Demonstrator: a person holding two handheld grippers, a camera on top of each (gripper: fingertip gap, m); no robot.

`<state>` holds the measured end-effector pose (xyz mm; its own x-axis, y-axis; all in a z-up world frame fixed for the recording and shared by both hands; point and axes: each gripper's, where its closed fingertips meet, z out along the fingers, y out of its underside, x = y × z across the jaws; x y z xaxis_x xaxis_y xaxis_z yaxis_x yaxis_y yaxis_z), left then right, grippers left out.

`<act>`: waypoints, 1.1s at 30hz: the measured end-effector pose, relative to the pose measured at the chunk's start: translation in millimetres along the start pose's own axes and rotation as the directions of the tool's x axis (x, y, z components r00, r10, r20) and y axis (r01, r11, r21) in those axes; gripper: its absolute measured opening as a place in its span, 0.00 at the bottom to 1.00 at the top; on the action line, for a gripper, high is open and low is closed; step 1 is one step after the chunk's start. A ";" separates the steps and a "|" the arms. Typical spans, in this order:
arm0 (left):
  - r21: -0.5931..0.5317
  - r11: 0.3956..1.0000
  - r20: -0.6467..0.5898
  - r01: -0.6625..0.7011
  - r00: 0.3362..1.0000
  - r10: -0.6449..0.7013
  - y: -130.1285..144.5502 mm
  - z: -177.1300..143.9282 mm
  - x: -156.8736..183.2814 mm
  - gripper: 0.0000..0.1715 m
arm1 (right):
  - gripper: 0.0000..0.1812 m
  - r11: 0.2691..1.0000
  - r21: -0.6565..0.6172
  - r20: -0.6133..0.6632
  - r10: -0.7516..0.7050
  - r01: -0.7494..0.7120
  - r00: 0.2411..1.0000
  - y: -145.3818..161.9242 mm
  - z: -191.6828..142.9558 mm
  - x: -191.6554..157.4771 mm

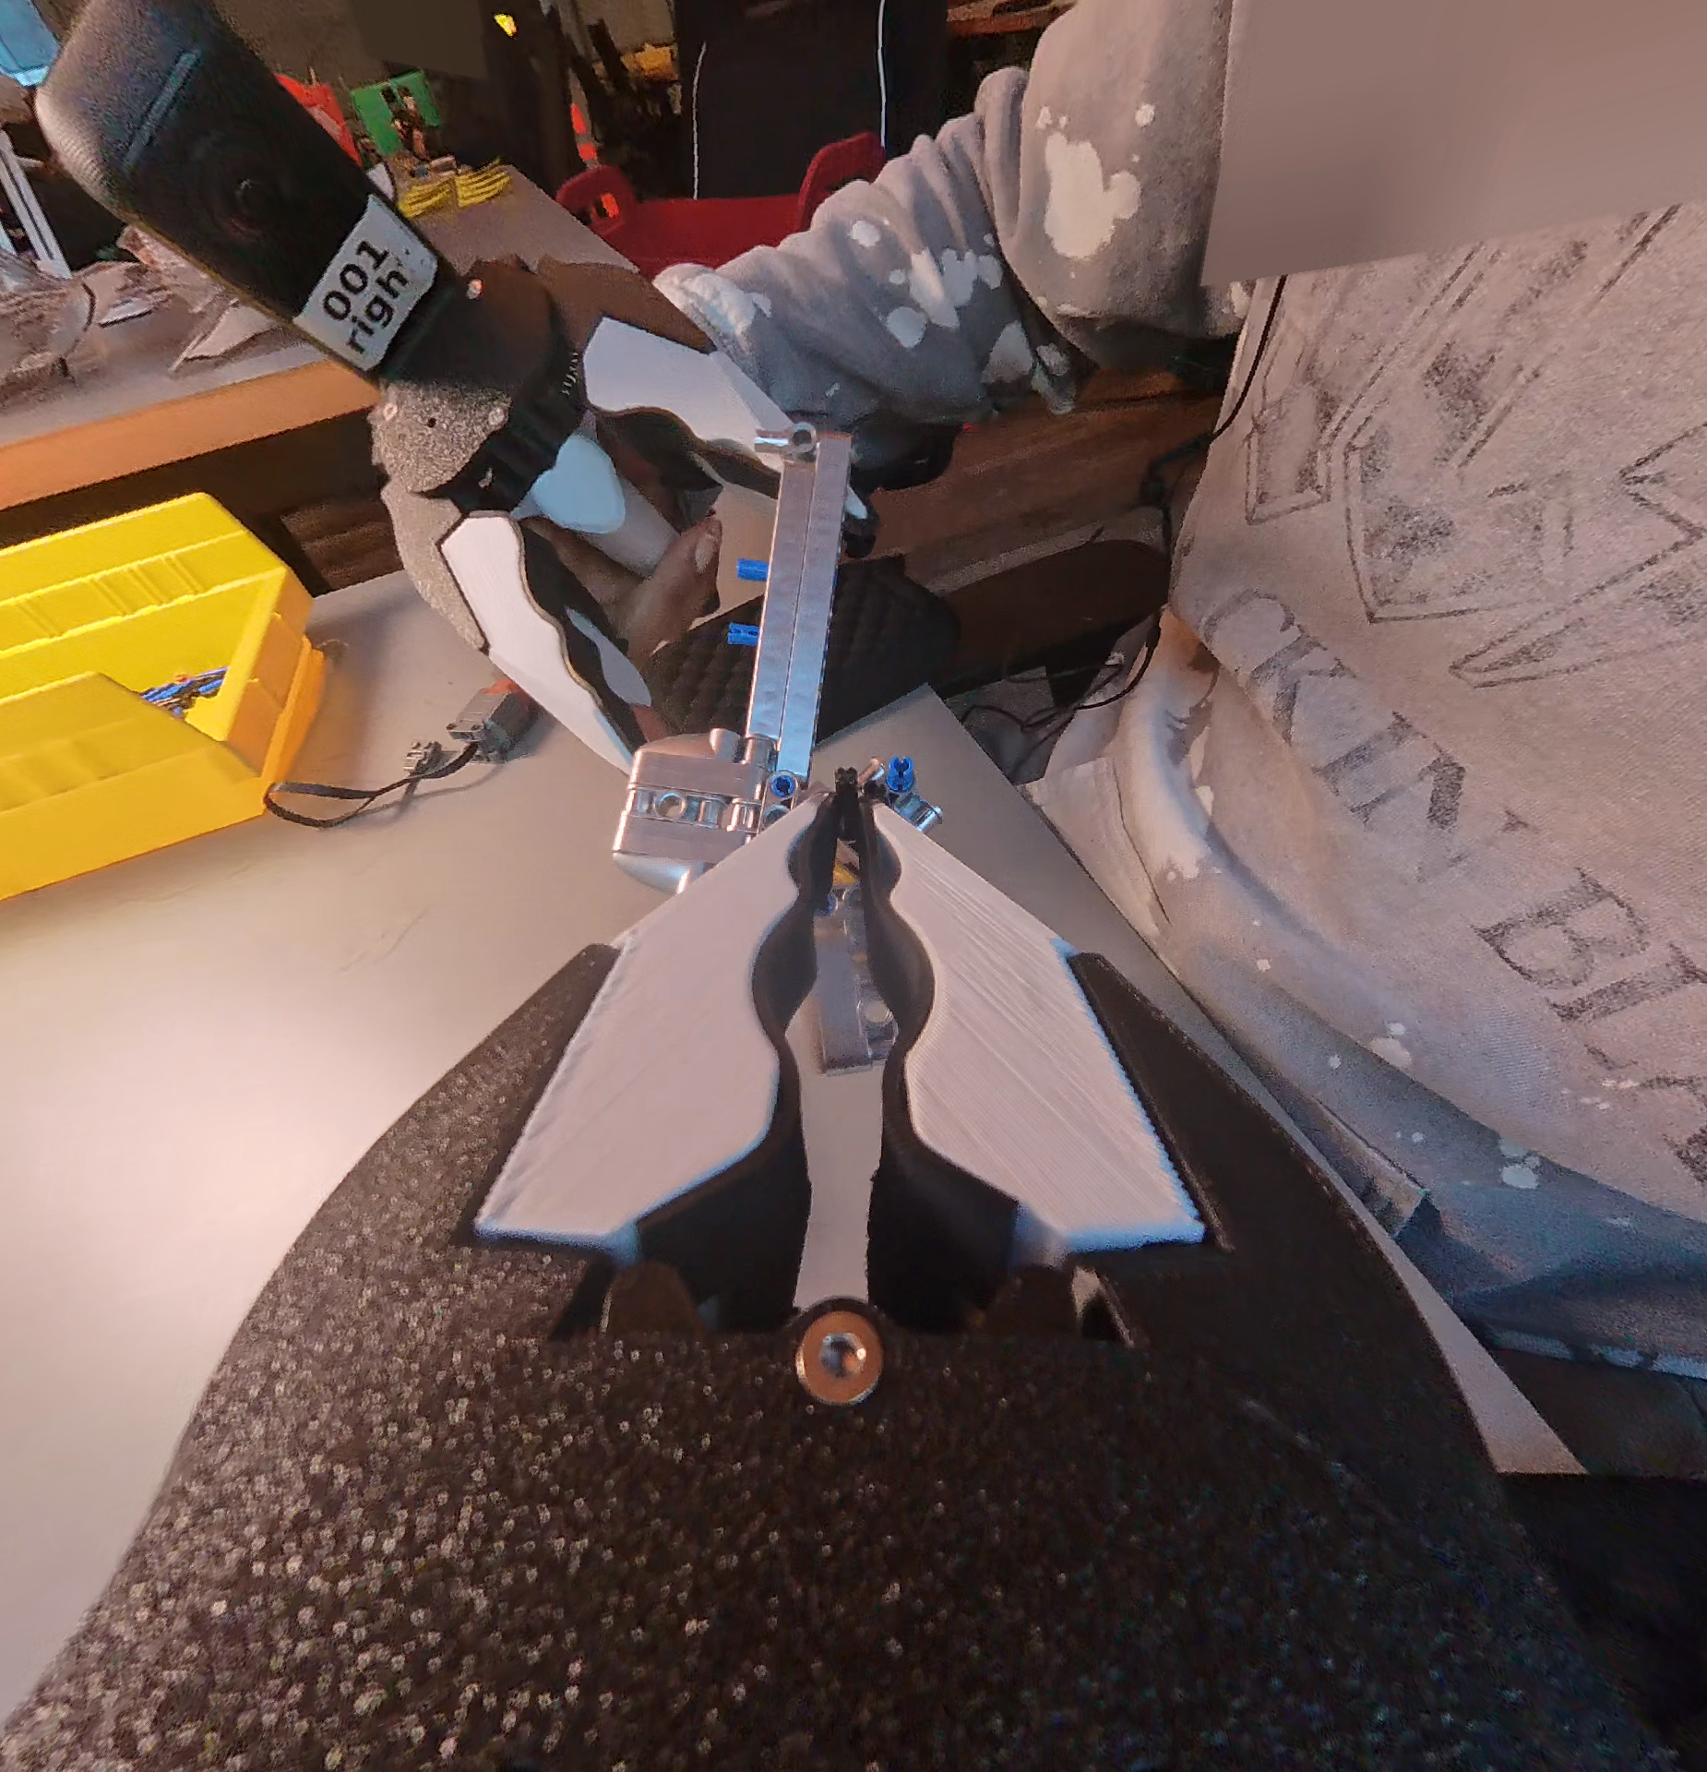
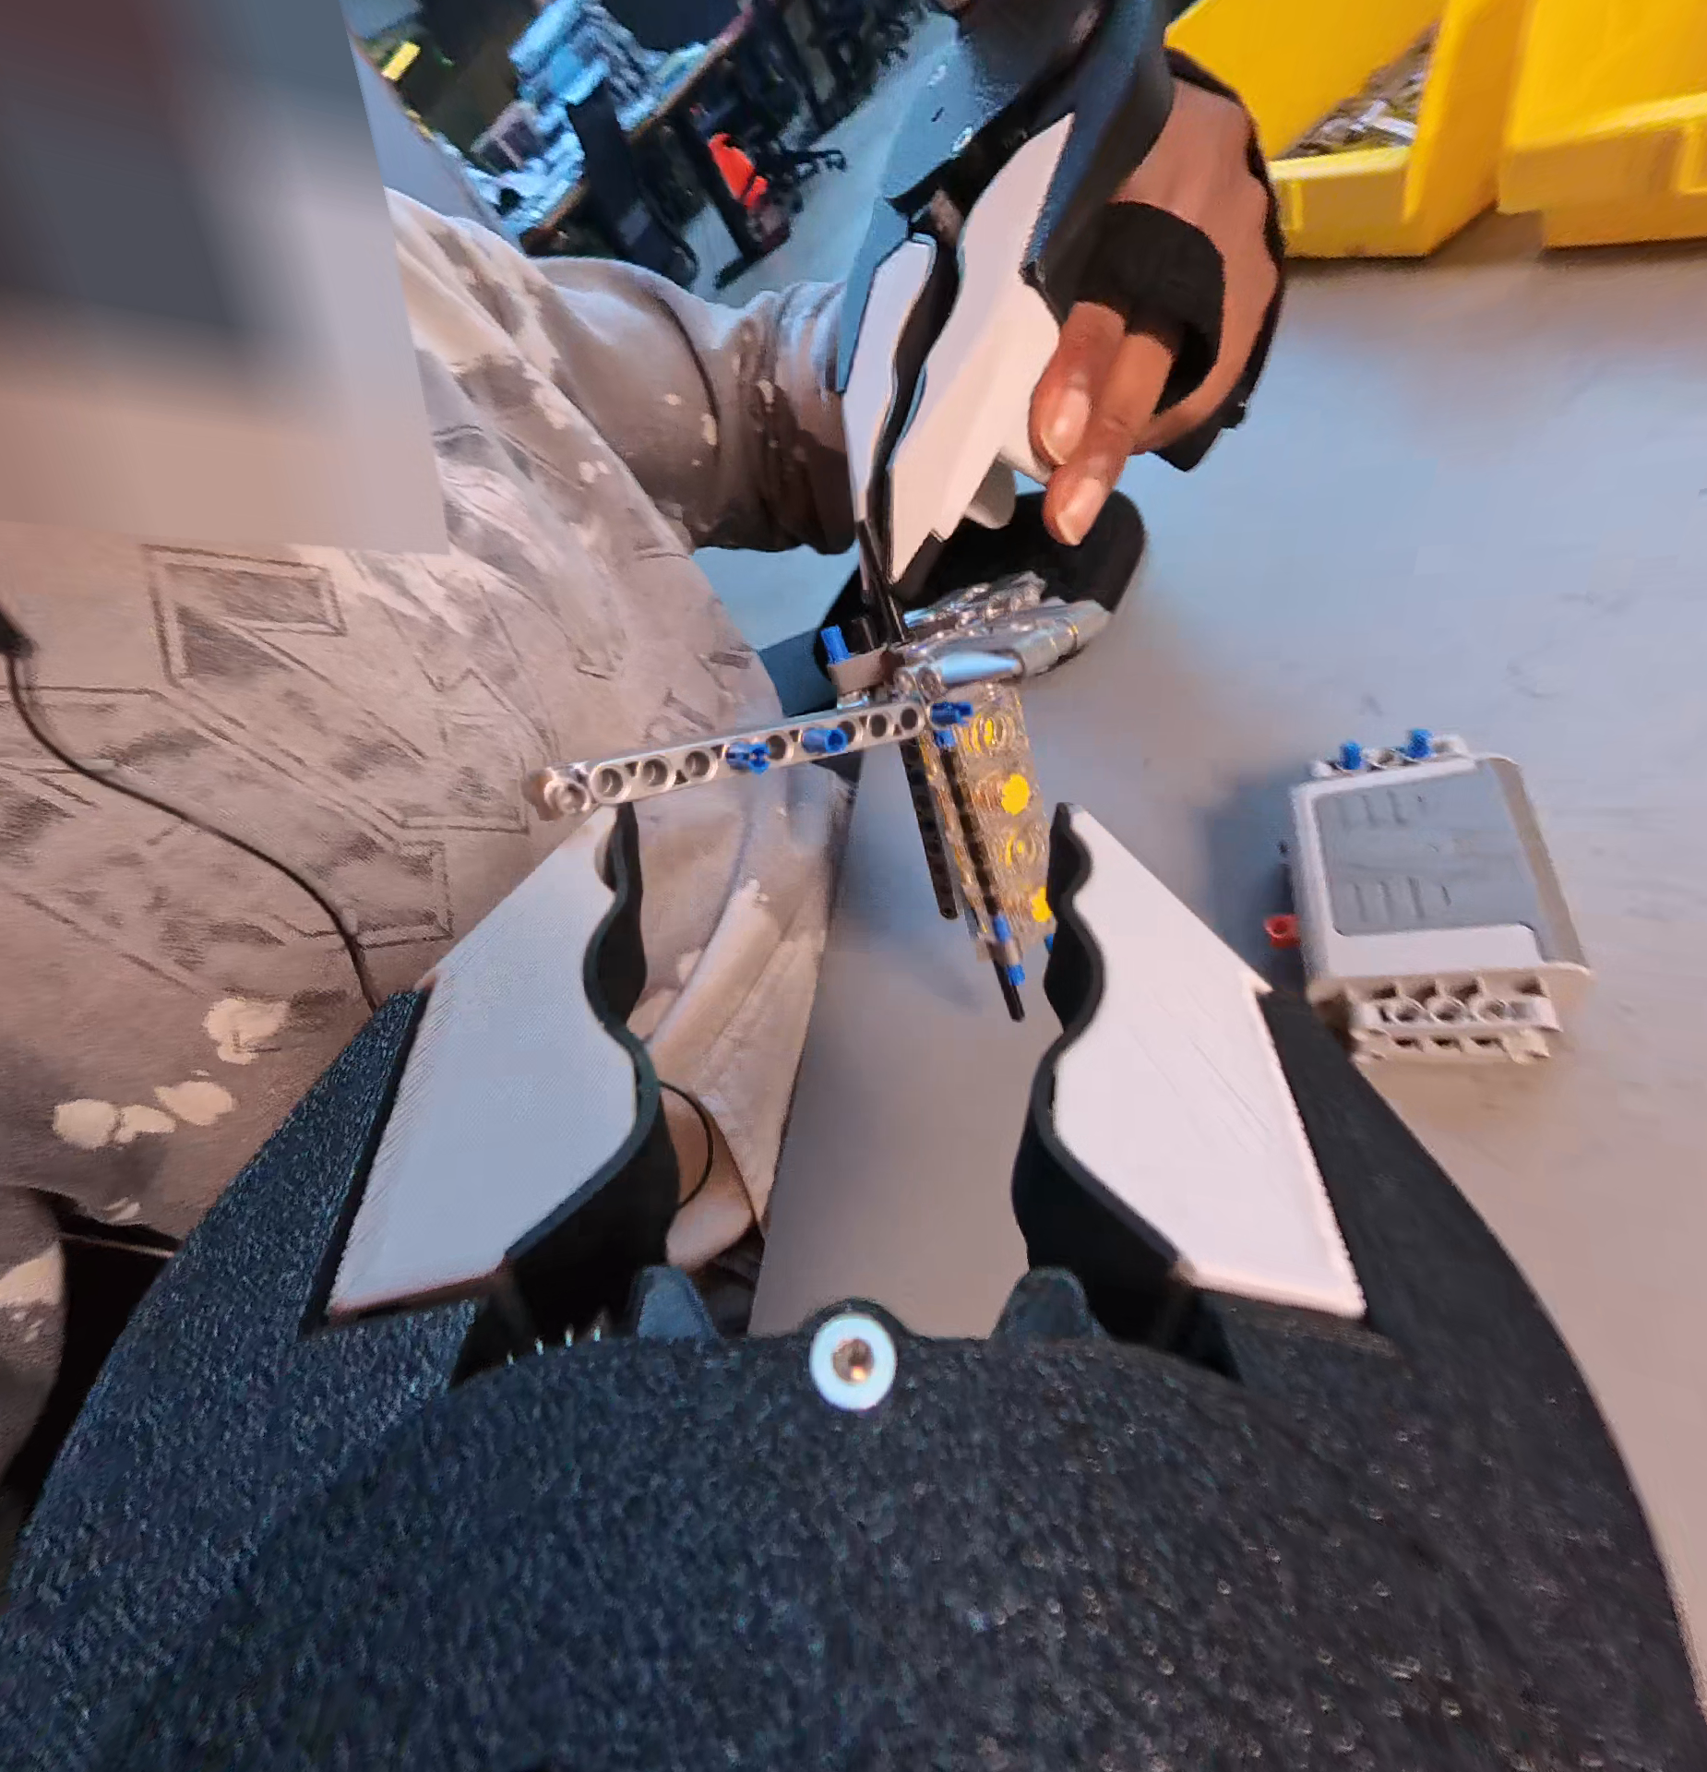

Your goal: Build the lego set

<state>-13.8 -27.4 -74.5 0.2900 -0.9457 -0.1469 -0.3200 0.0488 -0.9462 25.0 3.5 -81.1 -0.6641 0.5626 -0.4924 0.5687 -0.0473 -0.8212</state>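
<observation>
My left gripper [image 1: 845, 788] is shut on a building-toy assembly and holds it above the grey table [image 1: 255, 1007]. The assembly has a long grey holed beam [image 1: 800, 594] with blue pins, a grey motor block [image 1: 687, 805] and a second short beam [image 1: 854, 997] lying between my fingers. In the right wrist view the left gripper [image 2: 883, 614] comes from above, and the long beam [image 2: 735, 757] sticks out left over a clear panel with yellow dots [image 2: 998, 834]. My right gripper [image 2: 850, 834] is open and empty, its fingers either side of the panel's lower end, not touching. It also shows in the left wrist view [image 1: 711, 585].
A grey battery box [image 2: 1434, 901] with blue pins lies on the table to the right. Yellow bins [image 2: 1406, 144] stand behind it, and another yellow bin [image 1: 111, 671] is at the left. A small grey connector with a black cable [image 1: 490, 719] lies near it. The person's grey sweater [image 1: 1406, 671] is close by. The gap from one gripper's tips to the other's is roughly 7 cm.
</observation>
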 end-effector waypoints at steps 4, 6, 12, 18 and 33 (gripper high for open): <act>-0.007 1.000 -0.026 -0.008 1.000 0.007 -8.8 8.4 1.8 0.01 | 0.47 0.999 -0.045 0.068 0.004 -0.001 0.998 19.1 25.4 1.2; 0.001 1.000 -0.058 -0.001 0.998 0.001 -13.7 11.5 5.4 0.01 | 0.46 0.999 -0.034 0.105 -0.010 0.014 0.994 24.3 35.0 1.6; 0.049 0.998 -0.110 0.026 0.994 -0.021 -30.3 16.8 6.4 0.00 | 0.44 0.991 -0.062 0.085 -0.114 0.120 0.990 30.6 52.3 10.8; 0.061 0.997 -0.096 0.045 0.995 -0.040 -28.7 18.5 -1.6 0.00 | 0.49 0.990 -0.061 0.049 -0.121 0.124 0.991 32.5 46.3 8.4; 0.191 0.959 0.098 0.209 0.968 -0.231 -11.7 10.3 -34.9 0.01 | 0.33 0.923 -0.153 -0.669 -0.361 0.354 0.650 31.7 10.8 39.3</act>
<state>-11.0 8.3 -61.3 0.4434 -0.8951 0.0477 -0.0737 -0.0894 -0.9933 11.6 15.2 -129.6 -0.3119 0.9349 0.1692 0.3638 0.2820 -0.8877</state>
